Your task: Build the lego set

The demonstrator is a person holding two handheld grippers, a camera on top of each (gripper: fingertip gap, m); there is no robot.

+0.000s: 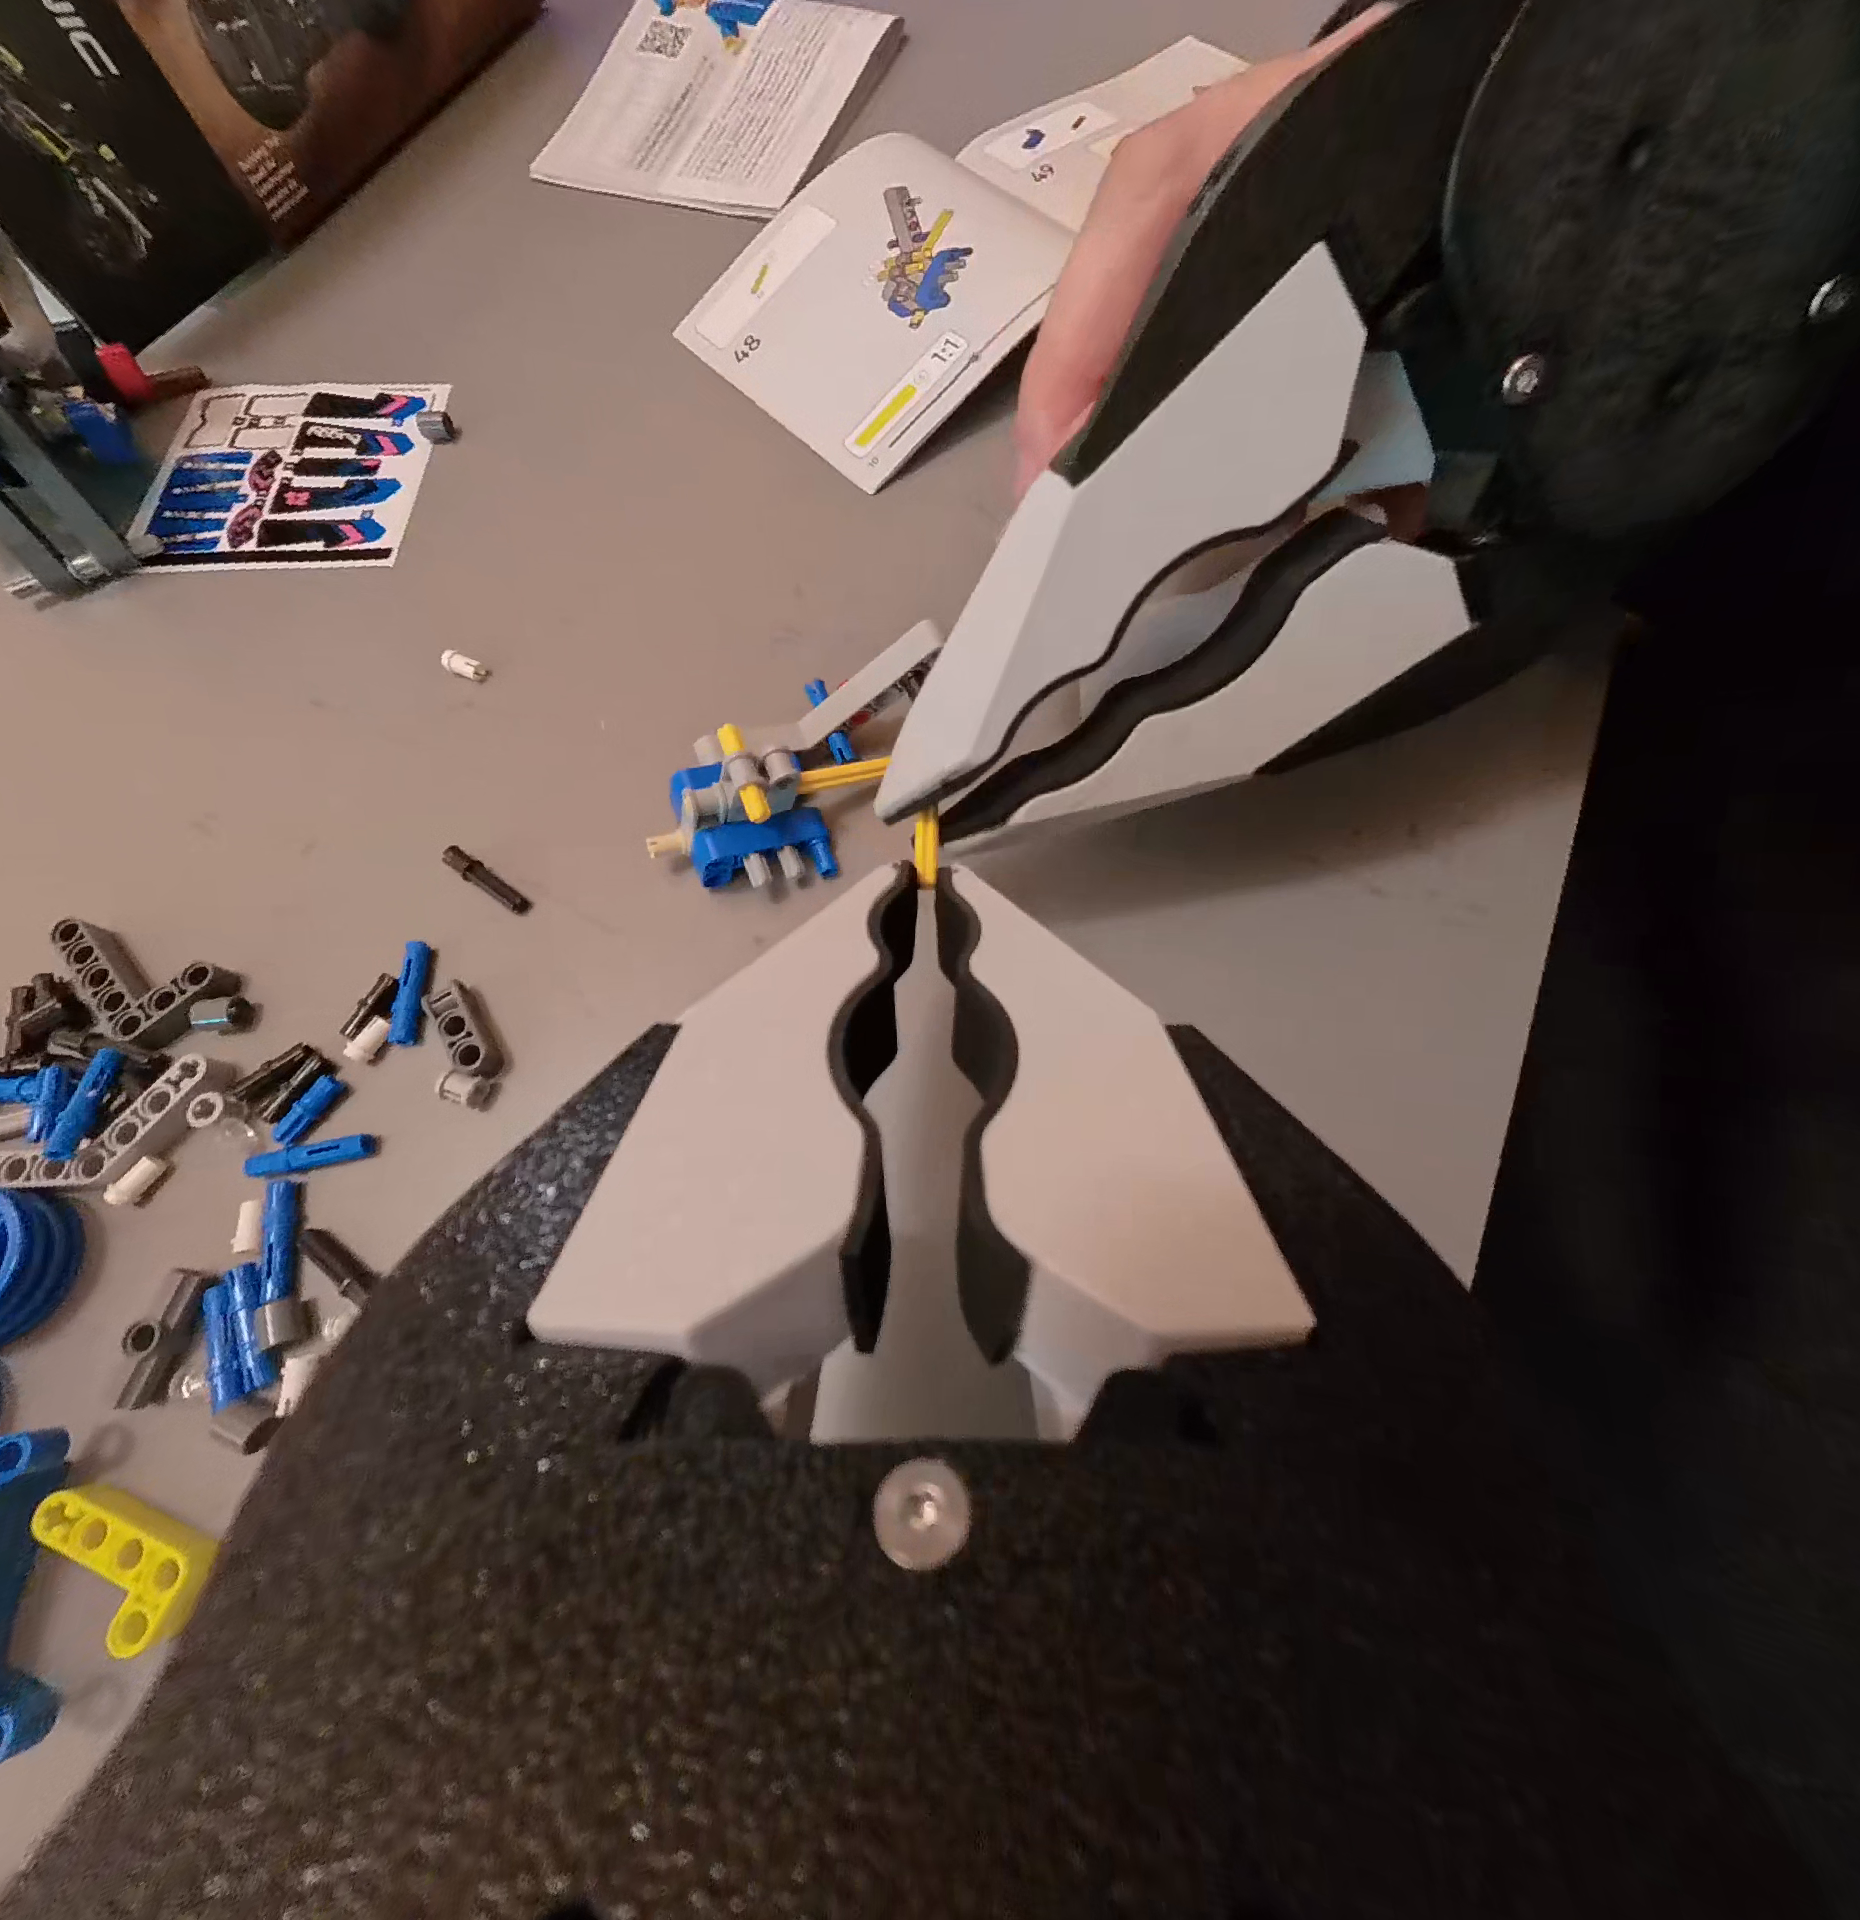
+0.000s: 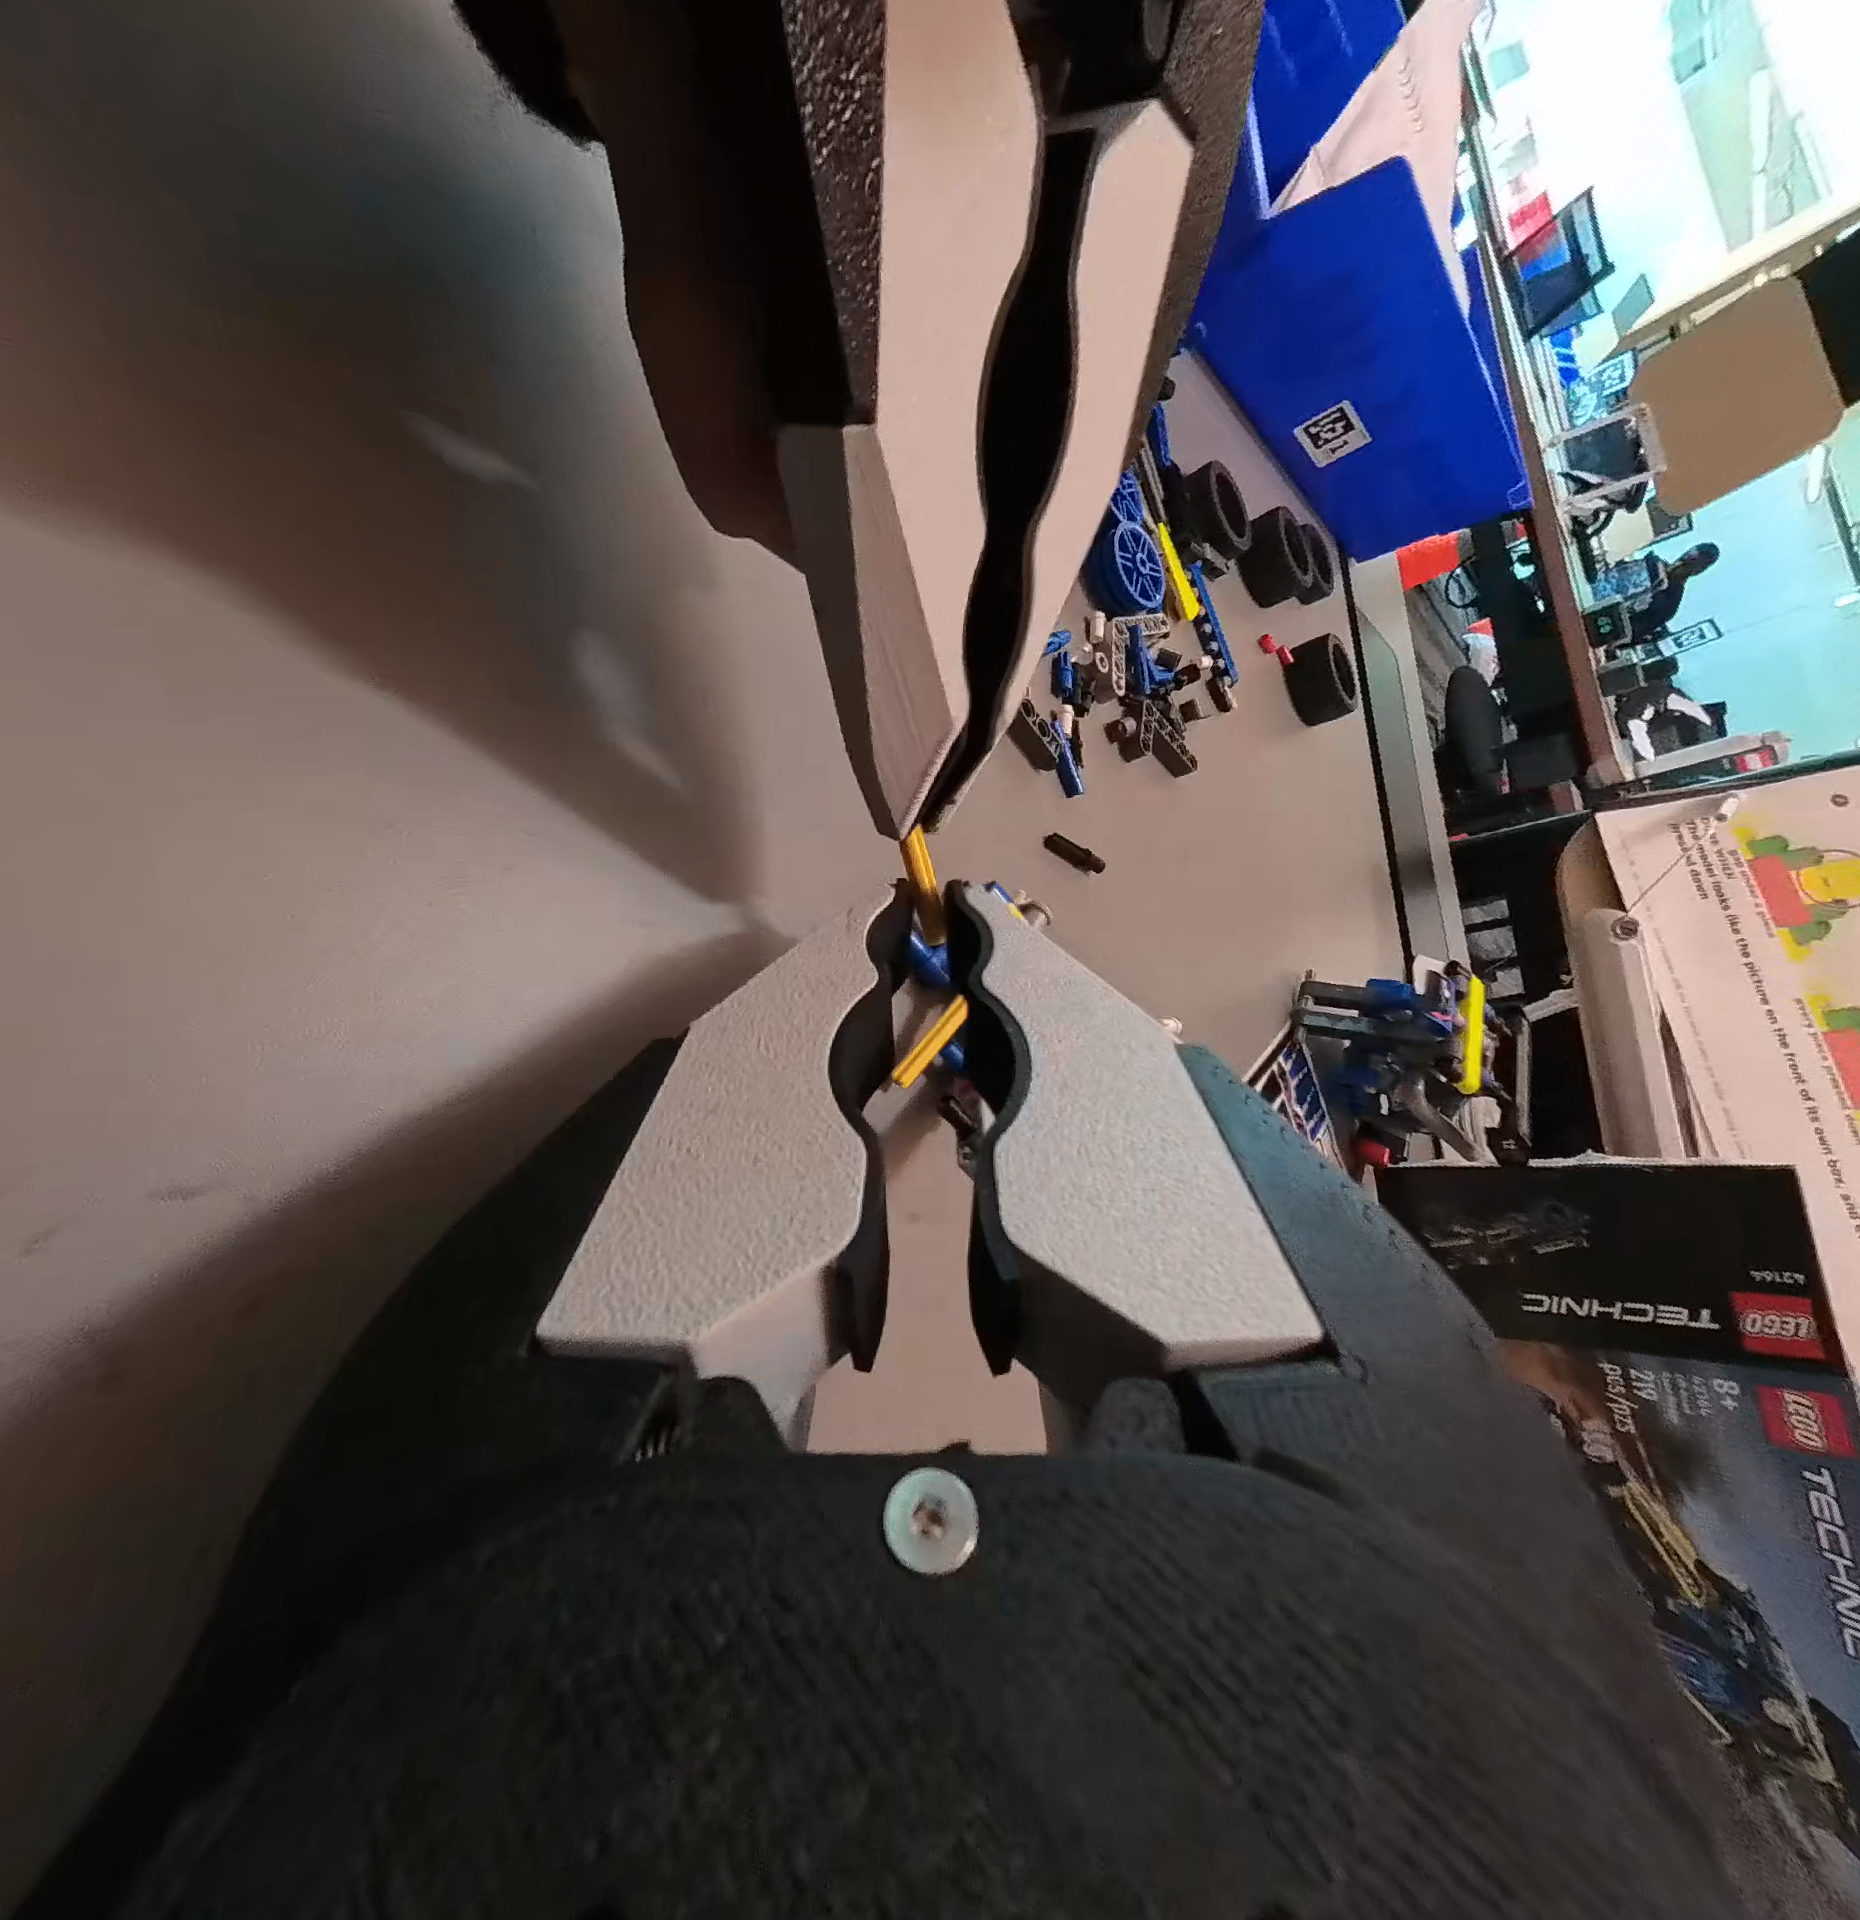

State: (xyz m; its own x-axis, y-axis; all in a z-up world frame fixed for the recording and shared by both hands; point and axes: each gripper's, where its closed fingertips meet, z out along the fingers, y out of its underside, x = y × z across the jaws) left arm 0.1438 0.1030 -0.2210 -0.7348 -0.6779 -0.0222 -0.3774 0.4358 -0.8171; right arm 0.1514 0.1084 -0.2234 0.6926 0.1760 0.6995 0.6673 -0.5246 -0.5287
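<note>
A thin yellow axle is held above the grey table between the tips of both grippers. My left gripper is shut on its near end. My right gripper comes in from the upper right, held by a hand, and is shut on the other end. In the right wrist view the axle runs from my right gripper up into the left gripper. A small blue, grey and yellow assembly lies on the table just left of the tips.
Loose blue, black and grey pieces and a yellow L-beam lie at the left. A black pin, a sticker sheet, an open booklet and the set box lie beyond. Black tyres and a blue bin are farther off. Left and right tips are no more than a few centimetres apart. The black pin is about 10 centimetres from my right fingertips. Look for it in the right wrist view too.
</note>
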